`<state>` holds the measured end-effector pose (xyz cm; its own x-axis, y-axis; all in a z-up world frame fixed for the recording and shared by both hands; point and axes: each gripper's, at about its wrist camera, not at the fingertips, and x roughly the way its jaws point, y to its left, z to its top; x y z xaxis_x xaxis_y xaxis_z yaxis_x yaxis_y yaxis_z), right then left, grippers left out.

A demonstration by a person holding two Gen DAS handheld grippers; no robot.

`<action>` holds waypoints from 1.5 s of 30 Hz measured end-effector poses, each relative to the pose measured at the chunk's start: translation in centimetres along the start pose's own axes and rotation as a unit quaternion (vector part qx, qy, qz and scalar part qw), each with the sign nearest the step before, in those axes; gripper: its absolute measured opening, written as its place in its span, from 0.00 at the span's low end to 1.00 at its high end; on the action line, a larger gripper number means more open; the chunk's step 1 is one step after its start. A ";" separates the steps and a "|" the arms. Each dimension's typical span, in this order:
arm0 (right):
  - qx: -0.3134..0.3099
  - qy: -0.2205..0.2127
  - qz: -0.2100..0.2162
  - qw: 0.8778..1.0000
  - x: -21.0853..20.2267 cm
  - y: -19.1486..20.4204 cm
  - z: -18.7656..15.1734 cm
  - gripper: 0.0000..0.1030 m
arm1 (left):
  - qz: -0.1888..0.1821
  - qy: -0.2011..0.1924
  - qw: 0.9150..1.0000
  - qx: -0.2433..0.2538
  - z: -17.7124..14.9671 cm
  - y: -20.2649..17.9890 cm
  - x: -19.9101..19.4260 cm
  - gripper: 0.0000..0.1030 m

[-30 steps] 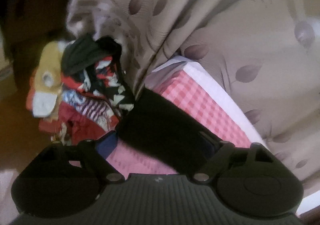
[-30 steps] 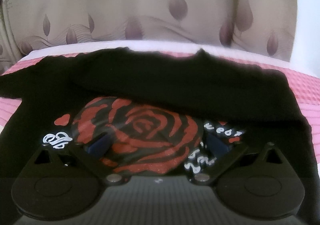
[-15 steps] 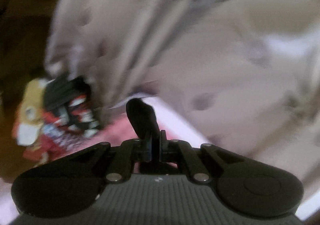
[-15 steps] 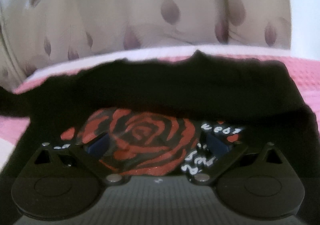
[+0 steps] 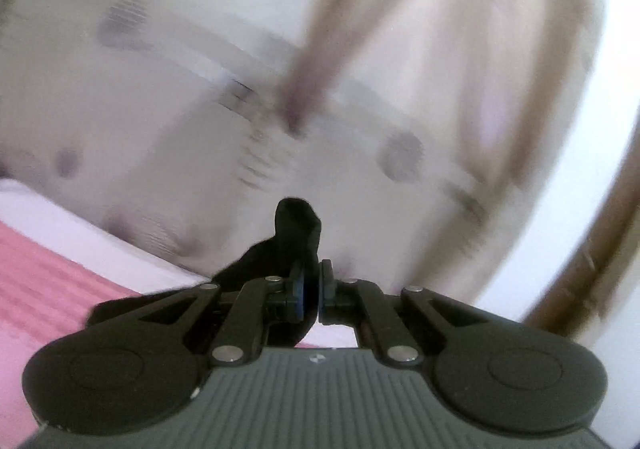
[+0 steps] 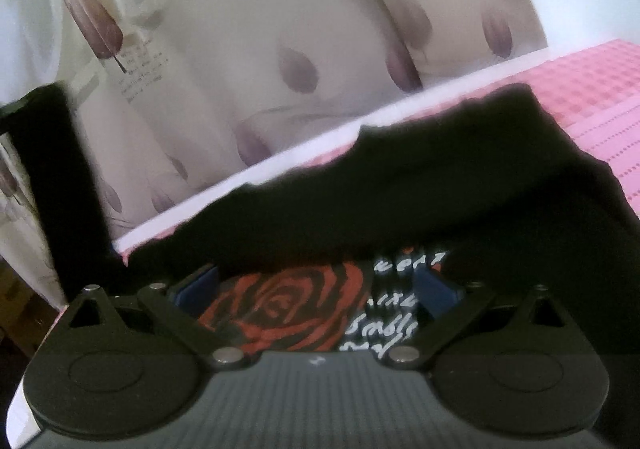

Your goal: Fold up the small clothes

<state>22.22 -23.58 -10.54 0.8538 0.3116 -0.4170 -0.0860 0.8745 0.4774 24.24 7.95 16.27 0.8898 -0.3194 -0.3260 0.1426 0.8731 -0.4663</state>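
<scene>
A black T-shirt with a red rose print and white lettering lies on the pink checked bed cover. Its top part is folded down over the print. My right gripper hovers low over the print with its jaws wide apart, and the rose shows between the blue pads. My left gripper is shut on a bunched bit of the shirt's black cloth, which sticks up past the fingertips and is lifted off the bed. At the left of the right wrist view a black strip of cloth rises upward.
A beige curtain with purple leaf shapes hangs close behind the bed's white edge. The same curtain fills the blurred left wrist view, above the pink cover. A dark floor corner shows at the left.
My left gripper closed on the black cloth, then rose and swung right, away from the pile of clothes. The right wrist view rolled, and a black strip now rises at its left.
</scene>
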 end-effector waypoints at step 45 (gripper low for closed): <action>-0.102 0.036 -0.075 0.991 4.0 -3.8 7.4 0.05 | 0.126 0.018 0.992 -0.025 -20.1 9.7 4.2 1.00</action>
<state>29.74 -28.41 -8.29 0.8265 0.1916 -0.5293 -0.0690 0.9677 0.2425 20.70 7.66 -6.15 0.8786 -0.1067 -0.4656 -0.1049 0.9079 -0.4059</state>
